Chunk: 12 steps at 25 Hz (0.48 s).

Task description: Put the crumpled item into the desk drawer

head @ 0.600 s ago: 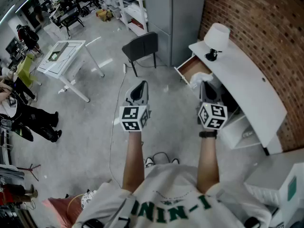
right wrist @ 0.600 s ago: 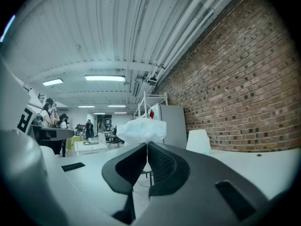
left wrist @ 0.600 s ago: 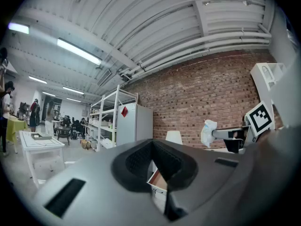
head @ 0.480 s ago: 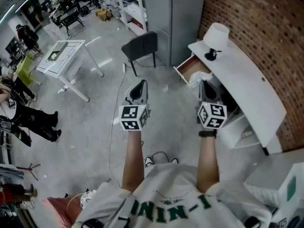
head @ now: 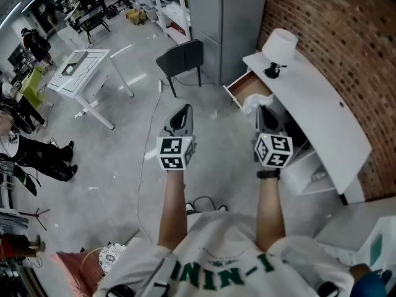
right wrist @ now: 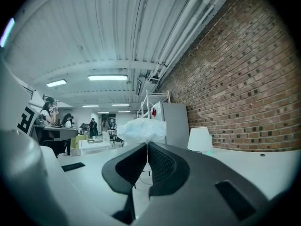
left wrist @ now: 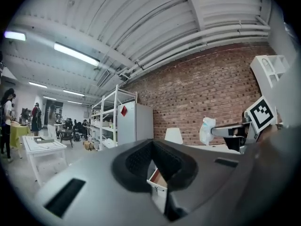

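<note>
The crumpled item (head: 251, 103) is a white plastic bag, bunched up. My right gripper (head: 261, 109) is shut on it and holds it in the air in front of the open desk drawer (head: 247, 86). In the right gripper view the bag (right wrist: 140, 129) bulges out just past the pinched jaws of the right gripper (right wrist: 146, 146). My left gripper (head: 181, 112) hangs level over the floor to the left, open and holding nothing. Between the jaws of the left gripper (left wrist: 153, 145) in its own view shows the drawer (left wrist: 158, 180), with the held bag (left wrist: 207, 130) off to the right.
A white desk (head: 322, 113) runs along the brick wall, with a white lamp (head: 278, 47) on its far end. A dark chair (head: 181, 59) stands beyond the drawer. A white table (head: 80, 73) and several people are at the far left. A cable lies on the floor.
The head view has shifted a little, so the desk and chair sit slightly higher. Both grippers keep nearly the same pose, the bag still pinched in the right one.
</note>
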Each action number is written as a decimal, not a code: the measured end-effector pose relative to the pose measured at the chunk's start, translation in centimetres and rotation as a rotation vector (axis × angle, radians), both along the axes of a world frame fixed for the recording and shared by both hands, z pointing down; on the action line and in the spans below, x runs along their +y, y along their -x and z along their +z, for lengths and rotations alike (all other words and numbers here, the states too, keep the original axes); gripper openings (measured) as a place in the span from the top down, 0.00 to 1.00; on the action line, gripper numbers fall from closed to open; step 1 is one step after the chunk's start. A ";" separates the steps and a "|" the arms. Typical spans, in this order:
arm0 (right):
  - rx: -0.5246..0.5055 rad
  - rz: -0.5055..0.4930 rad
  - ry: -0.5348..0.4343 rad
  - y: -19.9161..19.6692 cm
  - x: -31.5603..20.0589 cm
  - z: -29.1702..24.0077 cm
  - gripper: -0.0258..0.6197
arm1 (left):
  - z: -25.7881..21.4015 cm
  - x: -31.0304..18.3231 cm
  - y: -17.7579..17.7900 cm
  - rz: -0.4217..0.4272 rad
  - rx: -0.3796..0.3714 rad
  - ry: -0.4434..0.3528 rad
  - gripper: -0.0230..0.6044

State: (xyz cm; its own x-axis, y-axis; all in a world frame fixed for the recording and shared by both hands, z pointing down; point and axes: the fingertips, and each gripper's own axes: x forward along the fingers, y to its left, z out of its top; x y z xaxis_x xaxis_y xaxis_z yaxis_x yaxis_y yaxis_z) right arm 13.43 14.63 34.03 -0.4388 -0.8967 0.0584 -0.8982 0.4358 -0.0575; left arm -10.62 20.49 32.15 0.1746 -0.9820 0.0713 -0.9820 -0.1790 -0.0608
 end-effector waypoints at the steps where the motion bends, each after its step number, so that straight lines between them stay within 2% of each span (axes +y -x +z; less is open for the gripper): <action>1: -0.001 -0.004 0.005 -0.1 0.0 0.2 0.94 | 0.0 0.1 -0.3 0.000 0.001 0.000 0.96; 7: -0.072 -0.030 0.025 0.2 -0.9 0.8 0.94 | 0.1 0.2 -0.8 -0.014 -0.006 0.002 0.96; 12: -0.069 -0.049 0.019 0.5 -2.2 0.9 0.94 | 0.4 -0.8 -0.7 -0.028 -0.008 0.003 0.96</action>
State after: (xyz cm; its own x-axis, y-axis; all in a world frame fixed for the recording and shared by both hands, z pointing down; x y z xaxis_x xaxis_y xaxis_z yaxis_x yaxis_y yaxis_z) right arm 12.88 12.46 34.96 -0.4859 -0.8729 0.0432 -0.8694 0.4777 -0.1267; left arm -9.92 19.64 32.57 0.1468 -0.9863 0.0751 -0.9860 -0.1520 -0.0683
